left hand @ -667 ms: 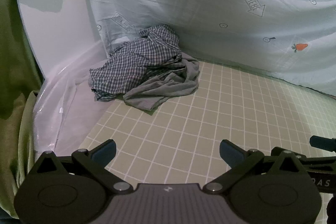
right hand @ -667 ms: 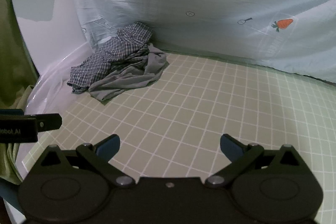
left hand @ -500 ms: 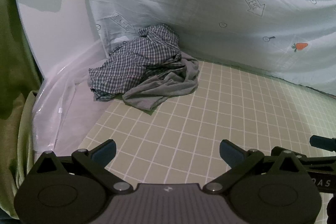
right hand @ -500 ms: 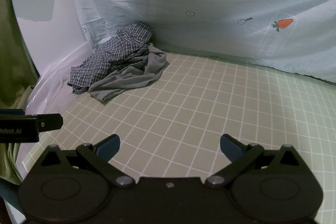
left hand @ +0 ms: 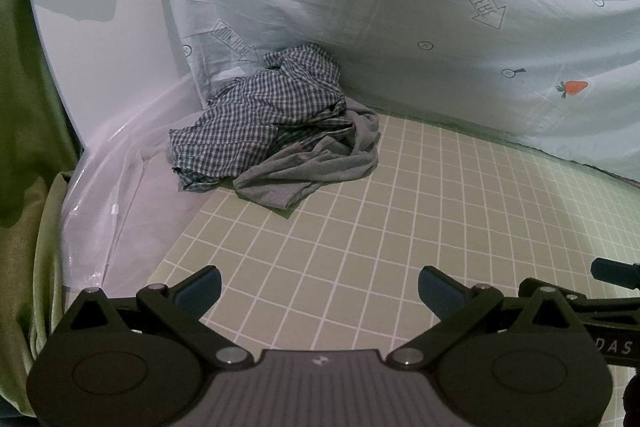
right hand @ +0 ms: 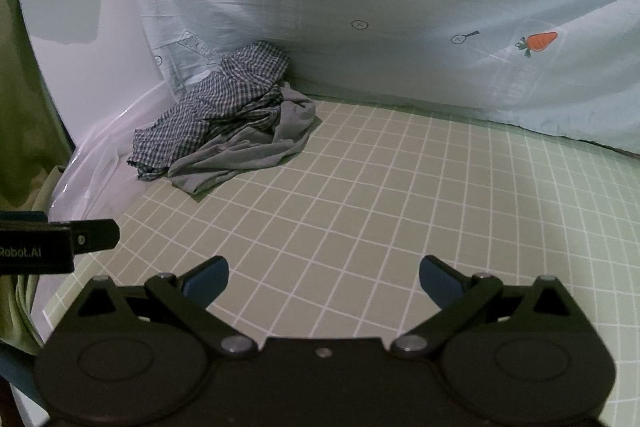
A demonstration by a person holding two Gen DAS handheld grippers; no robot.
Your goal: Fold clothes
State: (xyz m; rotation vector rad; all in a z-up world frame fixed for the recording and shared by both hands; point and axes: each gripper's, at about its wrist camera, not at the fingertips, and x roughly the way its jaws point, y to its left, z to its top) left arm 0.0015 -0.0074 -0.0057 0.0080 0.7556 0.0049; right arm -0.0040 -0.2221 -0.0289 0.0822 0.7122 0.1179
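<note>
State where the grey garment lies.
In both views the grey garment lies at the gridded mat's far left corner, against the checked shirt.

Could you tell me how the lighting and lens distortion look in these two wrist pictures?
Left wrist view: dim and bluish, grid mat lines bowed by the fisheye, corners vignetted black; the clothes pile is sharp. Right wrist view: equally dim, soft shadow on the white wall, faint sheen on the clear plastic, mat lines curving toward the edges; no motion blur.

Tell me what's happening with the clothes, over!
Both grippers, left and right, open, holding nothing. Clothes heaped, unfolded, at the mat's far corner. Nothing in the way.
</note>
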